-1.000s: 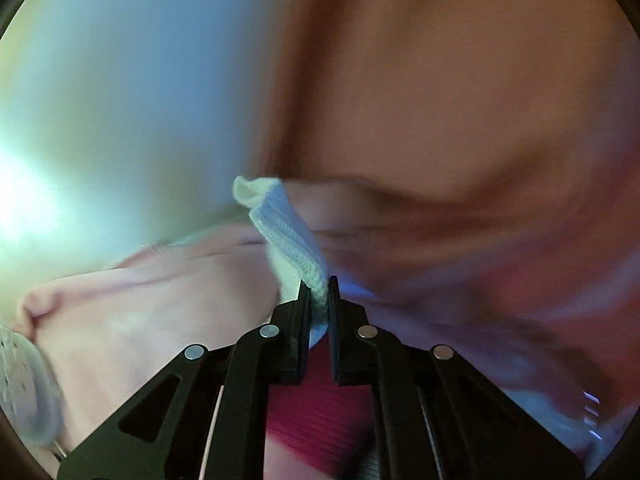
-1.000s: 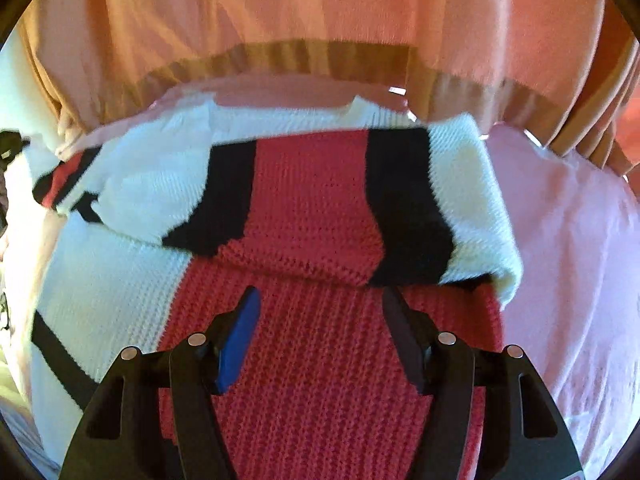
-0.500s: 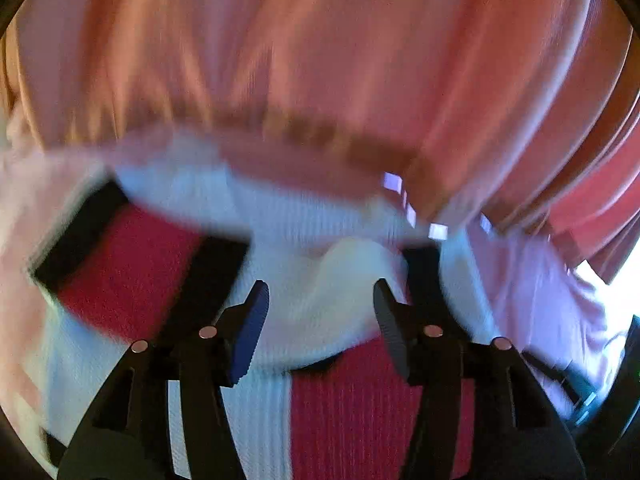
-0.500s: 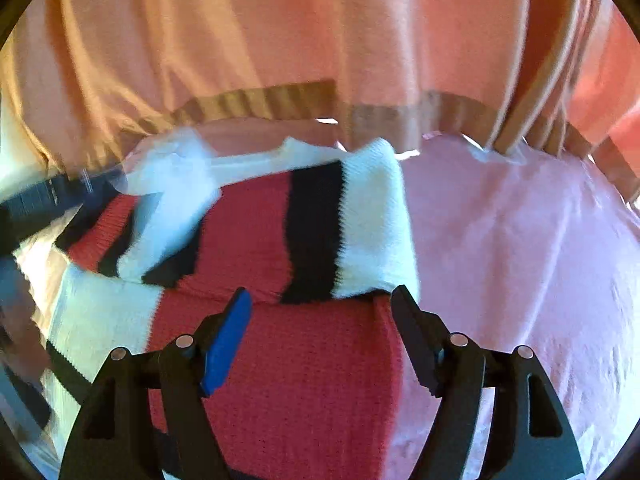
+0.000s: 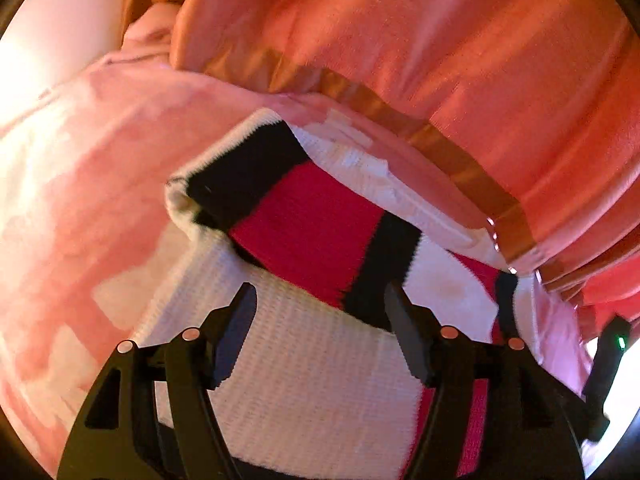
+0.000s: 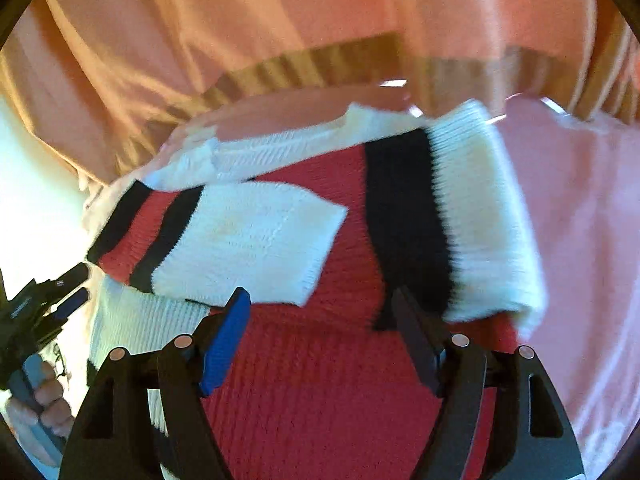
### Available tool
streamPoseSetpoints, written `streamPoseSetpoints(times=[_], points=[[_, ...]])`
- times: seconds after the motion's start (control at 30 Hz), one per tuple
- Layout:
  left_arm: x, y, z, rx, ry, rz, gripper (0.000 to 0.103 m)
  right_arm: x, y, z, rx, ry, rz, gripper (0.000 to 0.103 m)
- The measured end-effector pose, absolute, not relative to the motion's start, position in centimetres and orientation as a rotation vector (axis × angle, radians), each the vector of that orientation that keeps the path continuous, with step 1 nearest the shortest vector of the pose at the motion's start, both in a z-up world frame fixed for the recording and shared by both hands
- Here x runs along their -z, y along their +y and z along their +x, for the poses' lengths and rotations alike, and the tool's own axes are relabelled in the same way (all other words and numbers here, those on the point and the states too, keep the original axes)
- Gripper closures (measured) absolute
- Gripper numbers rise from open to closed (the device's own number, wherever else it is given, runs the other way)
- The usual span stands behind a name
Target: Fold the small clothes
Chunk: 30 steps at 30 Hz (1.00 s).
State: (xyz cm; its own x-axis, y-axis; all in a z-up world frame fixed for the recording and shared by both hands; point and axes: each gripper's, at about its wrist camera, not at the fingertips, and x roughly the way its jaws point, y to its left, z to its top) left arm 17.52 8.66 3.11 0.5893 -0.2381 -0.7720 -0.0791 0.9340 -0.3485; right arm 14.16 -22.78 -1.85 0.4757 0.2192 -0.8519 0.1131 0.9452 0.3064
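Here, striped sweater point(image 5: 304, 224) beneath left gripper point(image 5: 320, 320), jaws apart.

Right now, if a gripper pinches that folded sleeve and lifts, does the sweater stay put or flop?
Likely floppy: the sweater is chunky knit and the sleeve drapes limp over the body. The fold probably opens if lifted by one edge. Slipping seems unlikely: the ribbed knit looks grippy, and the pink sheet under it looks soft.

Your knit sweater point(image 6: 320, 248) is banded red, black and white. It lies on a pale pink sheet point(image 6: 580, 220). At twelve o'clock hangs an orange curtain point(image 5: 460, 40) with a tan-gold hem stripe.
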Motion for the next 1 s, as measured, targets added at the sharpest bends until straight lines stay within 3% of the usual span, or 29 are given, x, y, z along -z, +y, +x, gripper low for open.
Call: streamPoseSetpoints(times=[0.13,0.2,0.23,0.27,0.33,0.5,0.63,0.7,0.73,1.0], points=[[-2.6,10.4,17.5,0.096,0.938,-0.321,0.039,3.3,-21.5,14.6,-0.054,1.064,0.299,0.030],[-2.0,12.0,17.7,0.083,0.956,-0.361,0.039,3.1,-21.0,14.5,-0.070,1.041,0.267,0.048],[-1.8,12.8,17.6,0.078,0.962,-0.384,0.039,3.0,-20.8,14.7,-0.110,1.039,0.288,0.076],[-1.6,13.6,17.6,0.074,0.965,-0.414,0.039,2.9,-20.8,14.8,-0.125,1.043,0.302,0.087],[-1.0,14.9,17.9,0.050,0.966,-0.449,0.039,2.5,-20.4,15.2,-0.152,1.033,0.308,0.094],[-0.8,16.6,19.0,0.100,0.958,-0.622,0.039,2.4,-19.8,15.6,-0.165,1.040,0.291,0.092],[0.7,17.6,21.4,0.090,0.997,-0.785,0.039,2.9,-20.6,16.0,-0.181,1.065,0.381,0.078],[1.3,18.3,22.2,0.026,0.995,-0.803,0.039,2.9,-20.7,16.2,-0.188,1.059,0.391,0.079],[1.5,18.7,22.6,-0.001,0.991,-0.814,0.040,2.9,-20.5,16.2,-0.197,1.051,0.387,0.092],[2.2,19.3,24.1,-0.065,0.998,-0.846,0.071,-5.2,-23.2,15.7,-0.157,0.832,0.312,0.096]])
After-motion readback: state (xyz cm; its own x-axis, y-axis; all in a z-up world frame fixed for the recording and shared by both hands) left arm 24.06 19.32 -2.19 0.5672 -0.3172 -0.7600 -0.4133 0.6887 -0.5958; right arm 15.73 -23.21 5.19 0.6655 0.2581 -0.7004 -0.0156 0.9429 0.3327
